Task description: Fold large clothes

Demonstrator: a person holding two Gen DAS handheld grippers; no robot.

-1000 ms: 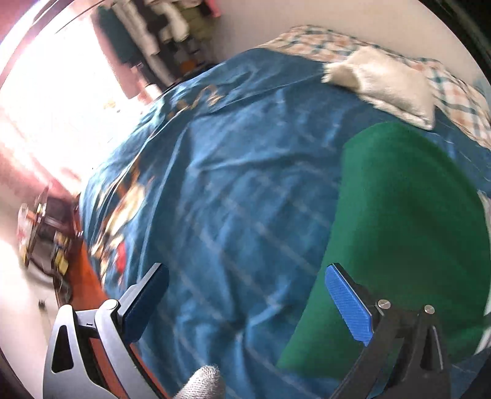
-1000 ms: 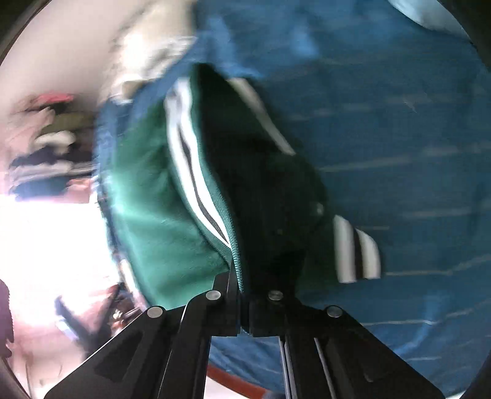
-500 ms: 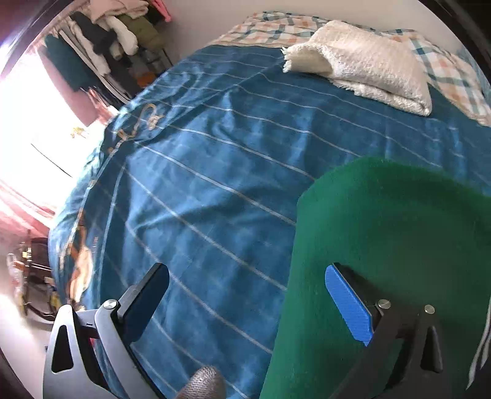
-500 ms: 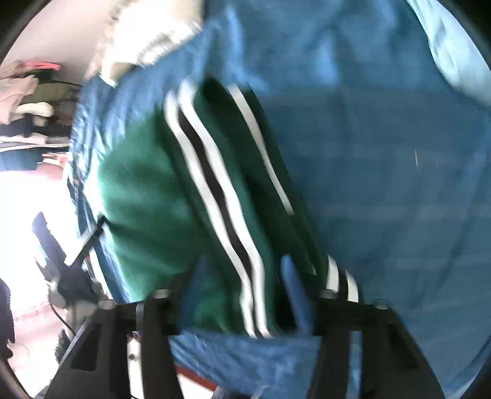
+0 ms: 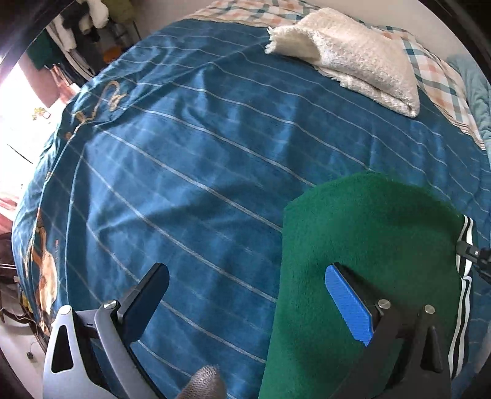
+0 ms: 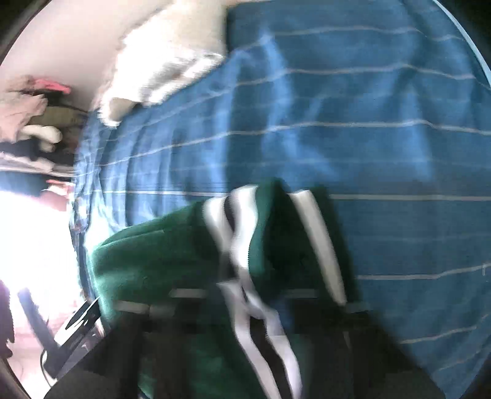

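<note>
Folding the green garment (image 5: 368, 233) on the bed (image 5: 184, 153): left tongs (image 5: 245, 276) spread; right tongs (image 6: 254, 307) just pressed together, any grip on the hem lost in blur. Align edges first.

A home bedroom: a bed with a blue striped cover (image 5: 199, 159), checked pillow (image 5: 435, 70), clothes rack (image 5: 79, 24) beside it

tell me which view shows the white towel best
The left wrist view. There the towel is sharp and whole: folded, fluffy, lying on the blue bedspread near the checked sheet. The right wrist view shows it only as a blurred white patch at the top left, cut by the frame edge.
</note>
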